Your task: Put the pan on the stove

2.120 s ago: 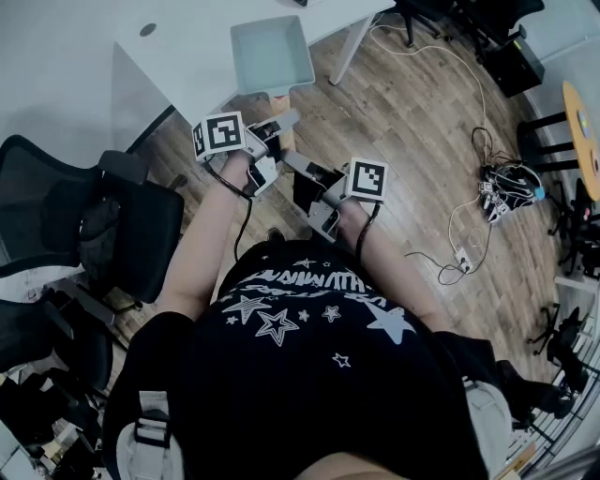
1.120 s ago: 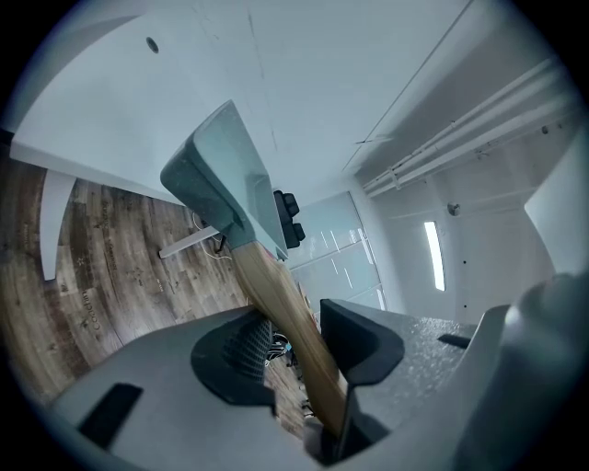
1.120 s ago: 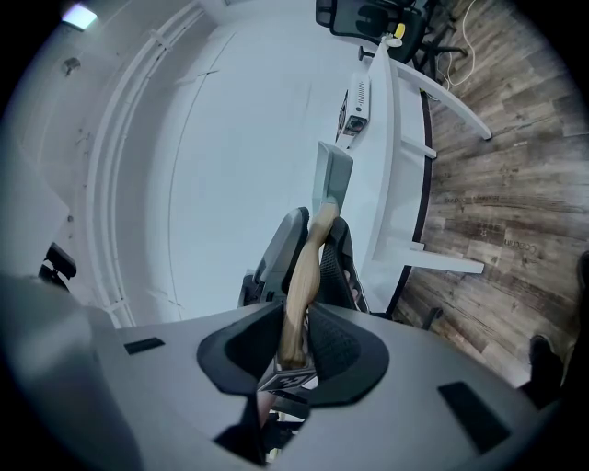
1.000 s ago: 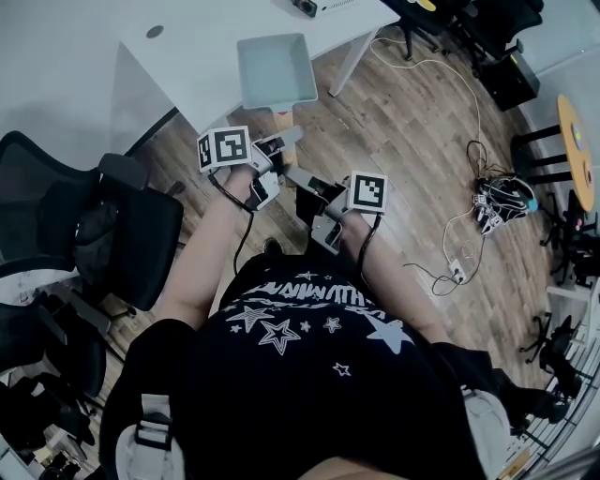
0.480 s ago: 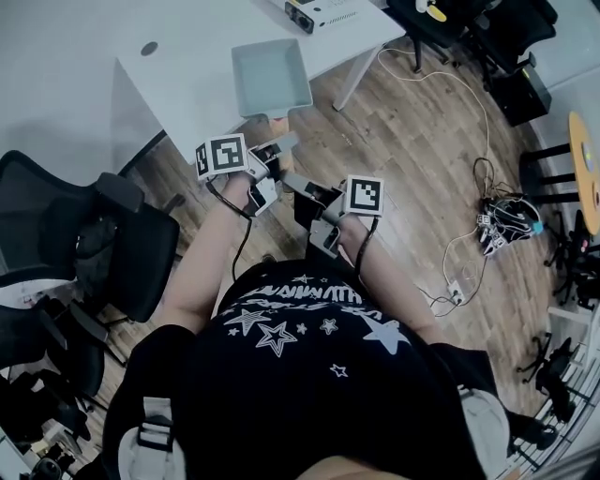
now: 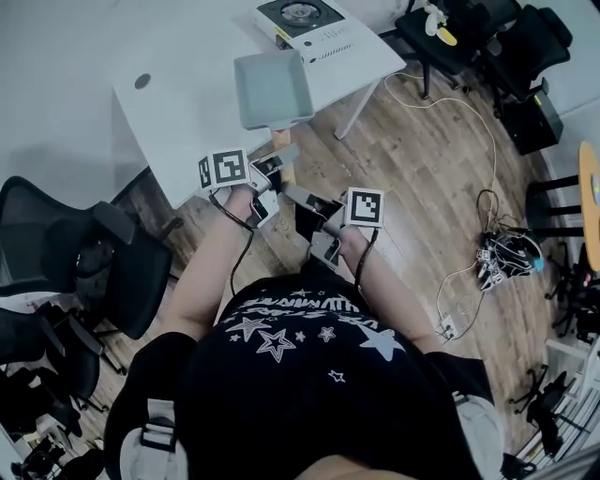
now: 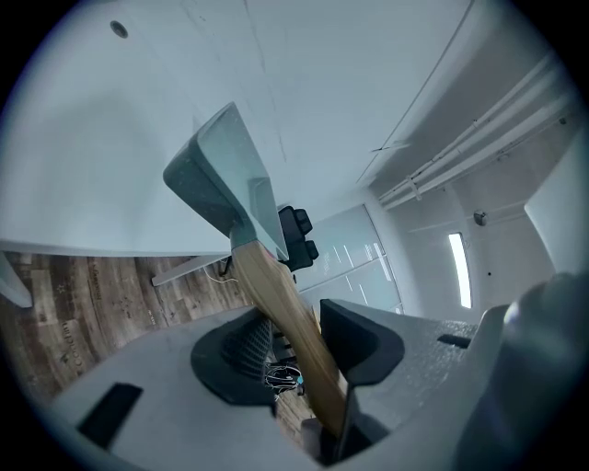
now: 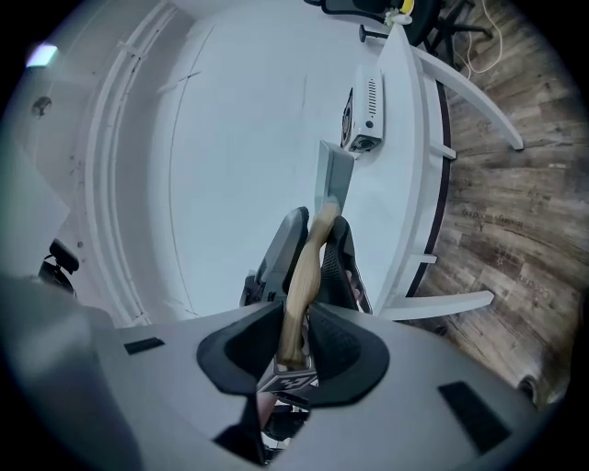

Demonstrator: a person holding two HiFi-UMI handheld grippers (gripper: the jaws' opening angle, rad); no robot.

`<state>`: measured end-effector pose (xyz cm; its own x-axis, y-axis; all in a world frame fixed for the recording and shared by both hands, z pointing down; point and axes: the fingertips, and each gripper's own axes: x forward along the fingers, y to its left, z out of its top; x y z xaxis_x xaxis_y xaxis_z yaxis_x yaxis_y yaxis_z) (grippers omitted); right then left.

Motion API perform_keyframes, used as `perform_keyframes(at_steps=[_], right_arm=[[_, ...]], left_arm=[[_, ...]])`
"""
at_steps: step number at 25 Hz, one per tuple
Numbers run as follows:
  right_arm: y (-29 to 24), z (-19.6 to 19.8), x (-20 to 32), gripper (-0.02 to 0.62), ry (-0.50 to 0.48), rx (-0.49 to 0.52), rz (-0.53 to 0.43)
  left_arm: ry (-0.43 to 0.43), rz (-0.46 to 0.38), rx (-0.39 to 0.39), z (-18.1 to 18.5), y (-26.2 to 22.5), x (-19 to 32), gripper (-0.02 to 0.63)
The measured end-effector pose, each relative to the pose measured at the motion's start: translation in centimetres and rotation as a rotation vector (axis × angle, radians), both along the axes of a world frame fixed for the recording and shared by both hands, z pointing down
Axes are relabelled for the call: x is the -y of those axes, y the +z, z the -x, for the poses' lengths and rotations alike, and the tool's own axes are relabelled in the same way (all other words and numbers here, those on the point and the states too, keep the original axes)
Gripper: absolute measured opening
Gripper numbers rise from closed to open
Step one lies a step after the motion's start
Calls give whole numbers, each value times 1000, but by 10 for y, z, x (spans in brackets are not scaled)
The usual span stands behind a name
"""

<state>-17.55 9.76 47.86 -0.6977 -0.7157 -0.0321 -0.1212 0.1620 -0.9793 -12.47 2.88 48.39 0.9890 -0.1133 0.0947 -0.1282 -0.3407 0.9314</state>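
A square grey pan [image 6: 272,89] with a wooden handle [image 6: 282,157] hangs over the near edge of the white table [image 6: 178,103]. My left gripper [image 6: 274,161] is shut on the handle near the pan body. My right gripper [image 6: 305,202] is shut on the handle's end, just behind the left one. In the left gripper view the handle [image 7: 285,313] runs between the jaws up to the pan [image 7: 221,175]. In the right gripper view the handle [image 8: 304,267] sits pinched between the pads [image 8: 340,340]. A white stove [image 6: 305,19] with a dark round burner stands at the table's far end, beyond the pan.
Black office chairs [image 6: 94,262] stand at my left. A table leg [image 6: 361,89] slants down to the wooden floor on the right. Loose cables and a power strip [image 6: 469,281] lie on the floor at right, with more chairs [image 6: 506,47] behind.
The pan and both grippers have moved forward along the table, and the stove has come into sight at the top. Both grippers keep their hold on the handle.
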Motion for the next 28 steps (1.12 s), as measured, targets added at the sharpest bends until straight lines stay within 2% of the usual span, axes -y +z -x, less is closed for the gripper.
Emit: perform_keyframes(at_steps=[3,8,12,18,23,28], right_arm=[[7,-3,2,87,-17,-2,-7],[-9,-82,32,87,-43,3,-26],[-13,-113,41,87,-64,6,-37],[-22,-131,38,91,-118,-25,-60],[-31,-142,41,92,-119,23,-50],[-25,-145,59,92,-110,-8,-48]], left_arm=[[-21,-4,-2,-1,6,3,156],[-47,-14,9,-78,-11,34,156],[-59,-34,12,-108,-15,43,156],[-78,-44,-8,-128,-23,41,160],[-99,-31,-5,-137,-30,47,160],[-84,-30,-18,-138,-27,63,160]])
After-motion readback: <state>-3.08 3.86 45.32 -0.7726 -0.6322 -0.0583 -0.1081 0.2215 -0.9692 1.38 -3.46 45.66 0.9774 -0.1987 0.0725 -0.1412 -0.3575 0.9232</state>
